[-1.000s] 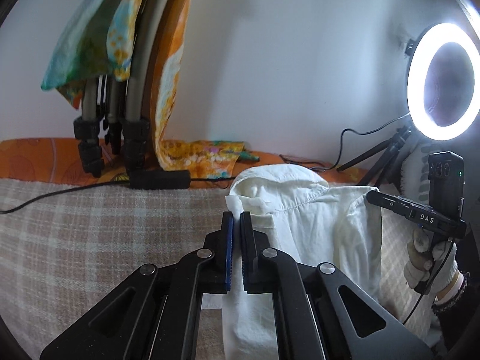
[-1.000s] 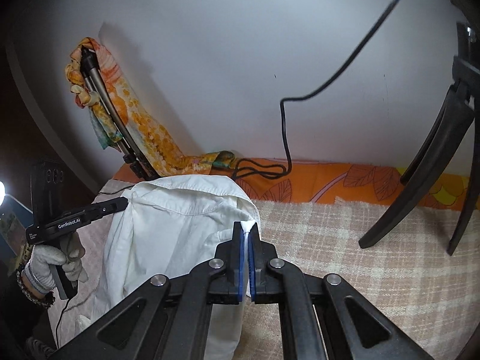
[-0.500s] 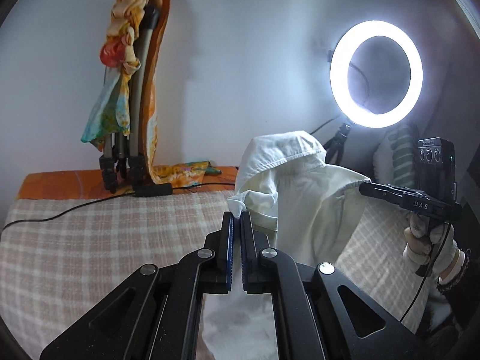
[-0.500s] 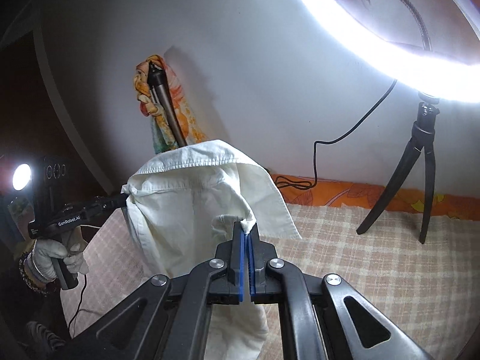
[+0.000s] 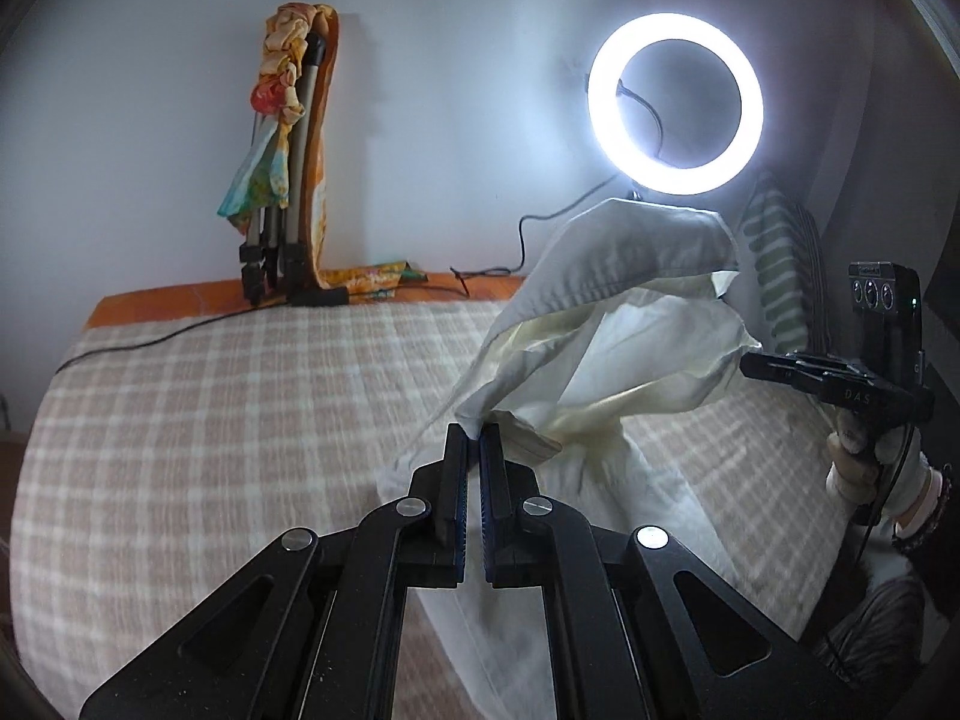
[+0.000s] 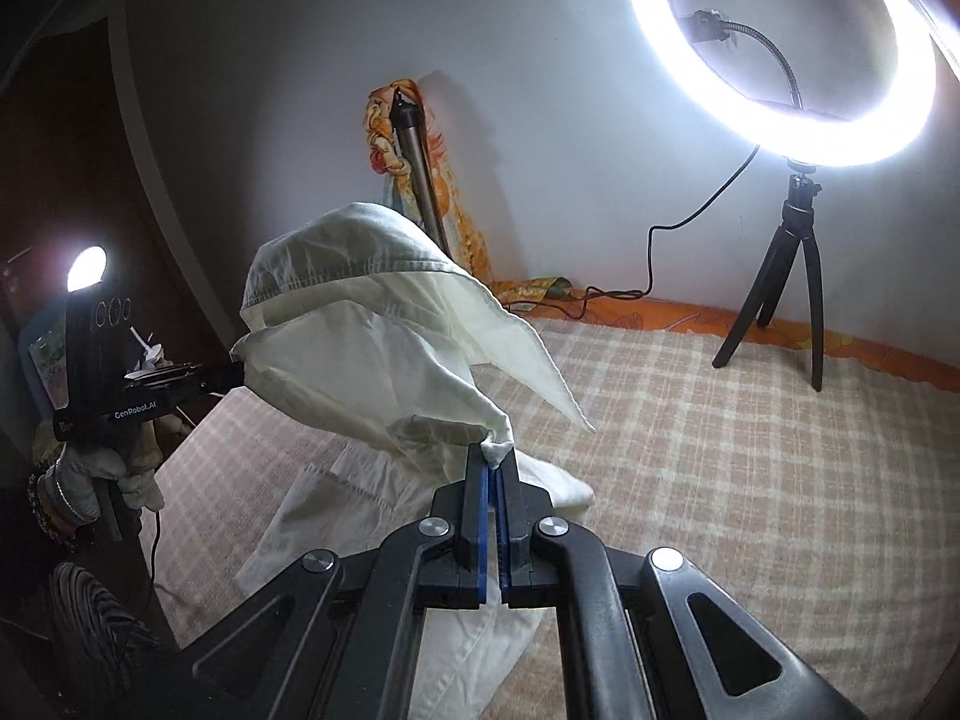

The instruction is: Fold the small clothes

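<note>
1. Left wrist view, nearest you: your left gripper has its jaws clamped tight on a bunched corner of the white shirt. They were just as tight a second ago.
2. In the right wrist view, your right gripper is likewise closed hard on the opposite corner, a tuft of cloth poking out between the tips.
3. What changed: a second ago the shirt hung low and close to the bed. Now you have swung both hands back and up, so its top billows above the jaws like a hood, while the tail drags on the checked blanket.
4. That reads as the carry-over stroke of a fold, not yet laid down. The cloth is airborne and loose, so lower it evenly or it will land creased.
5. Farther off, the ring light and the scarf-draped tripod stand at the wall.
</note>
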The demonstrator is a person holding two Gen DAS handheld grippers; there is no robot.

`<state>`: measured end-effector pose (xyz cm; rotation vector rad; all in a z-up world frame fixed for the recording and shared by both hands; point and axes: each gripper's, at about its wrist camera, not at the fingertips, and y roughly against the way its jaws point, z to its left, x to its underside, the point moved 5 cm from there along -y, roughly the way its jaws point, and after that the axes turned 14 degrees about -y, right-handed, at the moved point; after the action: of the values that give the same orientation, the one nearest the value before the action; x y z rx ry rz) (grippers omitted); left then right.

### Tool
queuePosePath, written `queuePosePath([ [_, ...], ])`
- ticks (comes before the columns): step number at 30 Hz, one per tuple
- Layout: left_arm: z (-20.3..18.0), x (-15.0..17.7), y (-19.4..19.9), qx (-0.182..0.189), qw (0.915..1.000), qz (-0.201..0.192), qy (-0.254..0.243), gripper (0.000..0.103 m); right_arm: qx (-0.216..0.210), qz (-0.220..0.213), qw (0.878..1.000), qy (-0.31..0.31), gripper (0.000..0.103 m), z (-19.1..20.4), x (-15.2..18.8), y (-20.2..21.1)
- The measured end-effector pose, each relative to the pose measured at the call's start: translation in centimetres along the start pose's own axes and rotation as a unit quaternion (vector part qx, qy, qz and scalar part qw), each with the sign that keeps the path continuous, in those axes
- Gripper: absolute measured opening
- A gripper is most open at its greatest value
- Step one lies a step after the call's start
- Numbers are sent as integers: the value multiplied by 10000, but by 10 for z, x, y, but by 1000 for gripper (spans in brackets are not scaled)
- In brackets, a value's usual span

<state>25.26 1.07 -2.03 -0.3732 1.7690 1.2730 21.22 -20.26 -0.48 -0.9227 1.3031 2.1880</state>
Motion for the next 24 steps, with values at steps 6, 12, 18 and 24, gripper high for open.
queuePosePath([
  [6,-17,47,10,4,9994,334,6,2,104,199,9995,205,0,7,51,9],
  [12,-32,87,10,30,9970,763,-115,2,269,518,9975,409,0,4,103,4],
  [18,-46,107,12,45,9934,1062,-428,2,590,668,9932,749,0,1,130,4],
  [24,-51,115,28,26,9893,1295,-678,2,837,842,9889,894,9,-9,138,11],
])
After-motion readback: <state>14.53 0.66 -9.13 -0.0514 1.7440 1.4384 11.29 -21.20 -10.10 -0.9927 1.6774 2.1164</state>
